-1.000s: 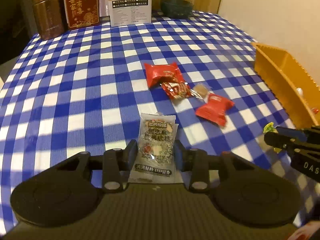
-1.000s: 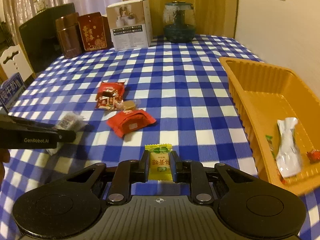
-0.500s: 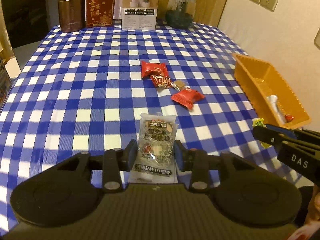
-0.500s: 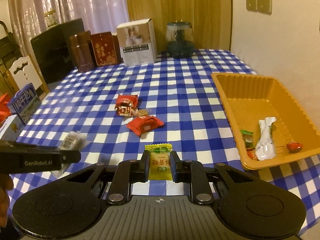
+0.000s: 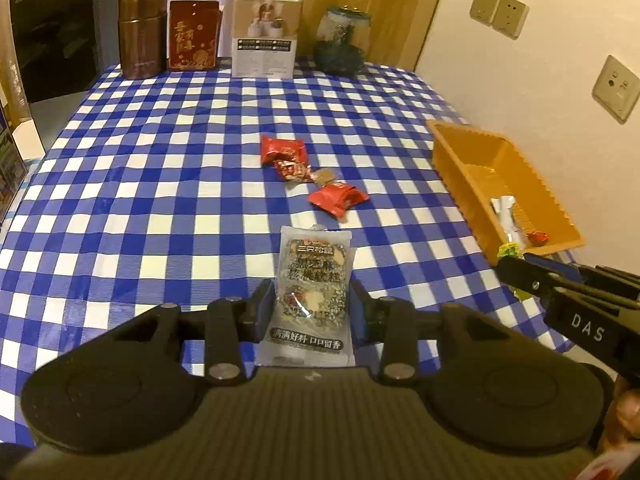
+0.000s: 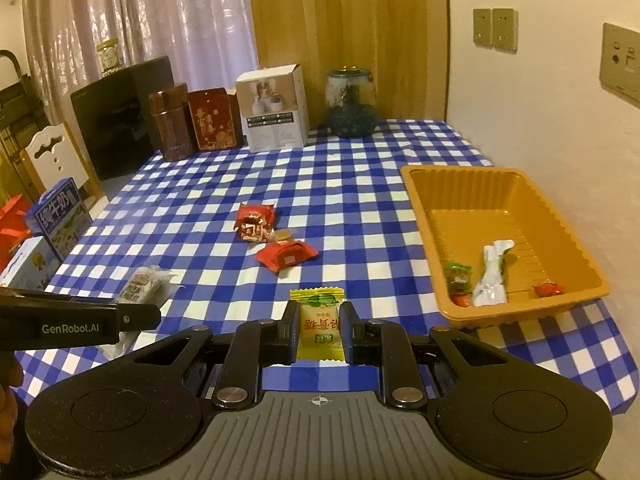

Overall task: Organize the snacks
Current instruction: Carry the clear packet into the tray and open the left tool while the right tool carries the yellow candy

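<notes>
The left gripper (image 5: 312, 312) is clamped on a clear snack packet (image 5: 311, 296) printed with dark text; the packet's lower edge is hidden behind the gripper body, and its upper half projects forward past the fingertips. The right gripper (image 6: 320, 330) is closed on a yellow candy (image 6: 321, 326) with a green top edge (its print reads upside down in this view); the bottom of the wrapper is cut off by the gripper housing.

Ahead of both grippers, on the blue checked tablecloth (image 6: 360, 184), lie three red snack packets (image 6: 287, 255) and one small brown candy (image 6: 283, 234), touching or just beside one another. The print on them is too small to read.

Ahead and to the right of the right gripper sits the orange tray (image 6: 472, 178). It holds a white wrapper (image 6: 493, 280), a green-and-red piece (image 6: 458, 278) and a small red piece (image 6: 548, 289). In the left wrist view the tray's near corner is partly covered by the right gripper, so its contents are hard to make out there.

At the far table edge stand a brown tin (image 5: 143, 34), a red box (image 5: 193, 40), a white carton (image 5: 265, 36) and a glass jar (image 5: 340, 42).
</notes>
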